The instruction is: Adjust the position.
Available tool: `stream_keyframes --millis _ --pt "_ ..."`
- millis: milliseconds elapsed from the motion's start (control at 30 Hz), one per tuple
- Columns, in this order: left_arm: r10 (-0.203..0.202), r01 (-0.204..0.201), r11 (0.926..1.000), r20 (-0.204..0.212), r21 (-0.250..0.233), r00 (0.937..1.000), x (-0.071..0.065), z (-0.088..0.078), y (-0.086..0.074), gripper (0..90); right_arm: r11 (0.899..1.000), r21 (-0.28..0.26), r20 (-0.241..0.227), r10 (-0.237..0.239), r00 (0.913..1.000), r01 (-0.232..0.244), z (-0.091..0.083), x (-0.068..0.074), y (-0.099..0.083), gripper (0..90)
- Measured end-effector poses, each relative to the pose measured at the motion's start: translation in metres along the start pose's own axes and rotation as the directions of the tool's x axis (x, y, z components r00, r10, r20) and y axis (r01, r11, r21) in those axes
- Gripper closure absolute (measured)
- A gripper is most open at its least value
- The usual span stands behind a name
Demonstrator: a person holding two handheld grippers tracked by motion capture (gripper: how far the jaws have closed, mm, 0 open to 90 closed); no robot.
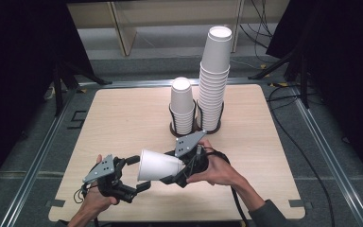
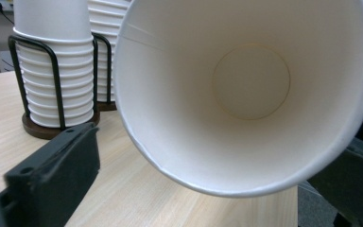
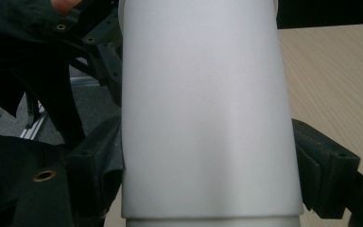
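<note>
Right tool [image 1: 170,172] is clamped on a white paper cup [image 1: 158,165], its two black jaws pressing the cup's wall from either side near the base, as the right gripper view shows [image 3: 203,113]. The cup lies level, above the desk [image 1: 260,142] near the front edge, its open mouth turned toward the left tool [image 1: 136,172].

Left tool sits near the front-left corner of the desk, jaws apart, one above and one below the level of the cup's rim; nothing is gripped between them. The left gripper view looks straight into the cup's mouth [image 2: 250,90], round bottom visible.

Toward the rear middle of the desk stand two stacks of paper cups, each in a dark wire holder: a short stack [image 1: 182,106] and, just beside it on the right, a tall stack [image 1: 213,80].
</note>
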State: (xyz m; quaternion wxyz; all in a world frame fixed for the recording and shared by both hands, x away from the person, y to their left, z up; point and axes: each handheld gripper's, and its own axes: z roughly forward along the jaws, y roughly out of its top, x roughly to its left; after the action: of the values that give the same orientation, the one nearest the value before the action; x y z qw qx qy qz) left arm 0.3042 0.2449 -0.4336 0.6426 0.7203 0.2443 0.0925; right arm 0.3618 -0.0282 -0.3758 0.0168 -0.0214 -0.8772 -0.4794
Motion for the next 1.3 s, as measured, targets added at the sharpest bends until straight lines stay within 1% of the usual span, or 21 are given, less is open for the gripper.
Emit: stream_keyframes --millis 133,167,300,367,400,467,500,600,633,667,700,867,967,1033,1067,1100,1133,1167,1200,1267,1300 --pt "0.026 -0.026 0.9997 0.007 0.0 0.9996 -0.001 0.001 0.0 0.0 1.0 -0.003 -0.016 0.001 0.9999 -0.001 0.003 0.0 -0.001 21.9" --pt "0.025 -0.025 0.9997 0.008 -0.003 0.9997 -0.002 0.001 0.0 0.0 1.0 0.001 -0.025 0.009 0.9996 -0.009 0.004 0.0 -0.002 21.9" --pt "0.033 -0.033 0.9994 0.016 -0.008 0.9993 -0.004 0.002 0.001 0.0 1.0 -0.012 -0.04 0.003 0.9992 -0.004 0.007 0.0 -0.002 21.9" --pt "0.038 -0.037 0.9987 0.027 -0.034 0.9989 -0.004 0.004 0.0 0.0 1.0 -0.014 -0.043 0.004 0.9991 -0.004 0.008 0.0 -0.002 21.9" --pt "0.046 -0.046 0.9988 0.011 -0.017 0.9989 -0.005 0.003 0.001 0.0 1.0 -0.01 -0.045 0.005 0.999 -0.005 0.008 0.0 -0.003 21.9" --pt "0.058 -0.058 0.9979 0.014 -0.03 0.9982 -0.005 0.001 0.002 0.0 1.0 -0.009 -0.053 0.005 0.9986 -0.005 0.009 -0.001 -0.004 21.8" --pt "0.058 -0.057 0.9974 0.016 -0.044 0.9982 -0.005 0.001 0.002 0.0 1.0 -0.007 -0.056 0.007 0.9984 -0.007 0.01 -0.001 -0.004 21.8" --pt "0.046 -0.044 0.9973 0.04 -0.059 0.9981 -0.004 0.001 0.002 0.0 1.0 -0.006 -0.066 0.003 0.9978 -0.004 0.014 0.0 -0.005 21.8" --pt "0.05 -0.047 0.997 0.049 -0.063 0.9976 -0.004 0.001 0.002 0.0 1.0 0.002 -0.078 0.015 0.9968 -0.015 0.015 0.001 -0.005 21.8" --pt "0.052 -0.048 0.9966 0.052 -0.067 0.9973 -0.004 0.001 0.002 0.0 1.0 0.0 -0.081 0.014 0.9966 -0.014 0.017 0.002 -0.005 21.8" --pt "0.046 -0.043 0.9967 0.054 -0.07 0.9975 -0.004 0.0 0.002 0.0 1.0 -0.003 -0.077 0.001 0.9971 -0.001 0.017 0.001 -0.004 21.8" --pt "0.046 -0.042 0.9961 0.051 -0.077 0.9977 -0.005 -0.001 0.004 1.3 1.0 -0.013 -0.083 0.001 0.9966 -0.002 0.017 0.0 -0.005 21.8" --pt "0.038 -0.033 0.9965 0.065 -0.077 0.9971 -0.003 -0.002 0.004 3.3 1.0 -0.009 -0.084 -0.002 0.9964 0.001 0.017 0.0 -0.006 21.9" --pt "0.03 -0.025 0.9962 0.07 -0.083 0.9971 -0.002 -0.003 0.005 4.7 1.0 -0.016 -0.097 0.009 0.9952 -0.01 0.017 -0.002 -0.007 21.6" --pt "0.033 -0.027 0.9962 0.072 -0.083 0.9969 -0.002 -0.004 0.005 5.6 1.0 -0.017 -0.102 0.023 0.9945 -0.025 0.017 -0.002 -0.008 21.1" --pt "0.035 -0.028 0.9959 0.077 -0.086 0.9964 -0.003 -0.004 0.006 6.5 1.0 -0.018 -0.1 0.023 0.9948 -0.025 0.017 -0.002 -0.009 20.6" --pt "0.05 -0.044 0.996 0.073 -0.078 0.996 -0.003 -0.004 0.006 7.2 1.0 -0.011 -0.099 0.022 0.9949 -0.023 0.017 -0.003 -0.009 20.0" --pt "0.05 -0.044 0.9958 0.071 -0.08 0.9962 -0.004 -0.004 0.006 8.1 1.0 0.006 -0.091 0.02 0.9957 -0.02 0.017 -0.003 -0.009 18.8" --pt "0.052 -0.047 0.9961 0.073 -0.075 0.996 -0.004 -0.004 0.005 8.3 1.0 0.007 -0.076 0.011 0.997 -0.01 0.017 -0.004 -0.009 18.2" --pt "0.063 -0.058 0.996 0.072 -0.068 0.9954 -0.004 -0.004 0.005 8.6 1.0 0.015 -0.073 0.014 0.9972 -0.012 0.017 -0.004 -0.01 17.1" --pt "0.074 -0.07 0.9957 0.067 -0.061 0.9949 -0.003 -0.005 0.006 8.7 0.999 0.025 -0.069 0.024 0.9974 -0.022 0.016 -0.003 -0.01 15.5"
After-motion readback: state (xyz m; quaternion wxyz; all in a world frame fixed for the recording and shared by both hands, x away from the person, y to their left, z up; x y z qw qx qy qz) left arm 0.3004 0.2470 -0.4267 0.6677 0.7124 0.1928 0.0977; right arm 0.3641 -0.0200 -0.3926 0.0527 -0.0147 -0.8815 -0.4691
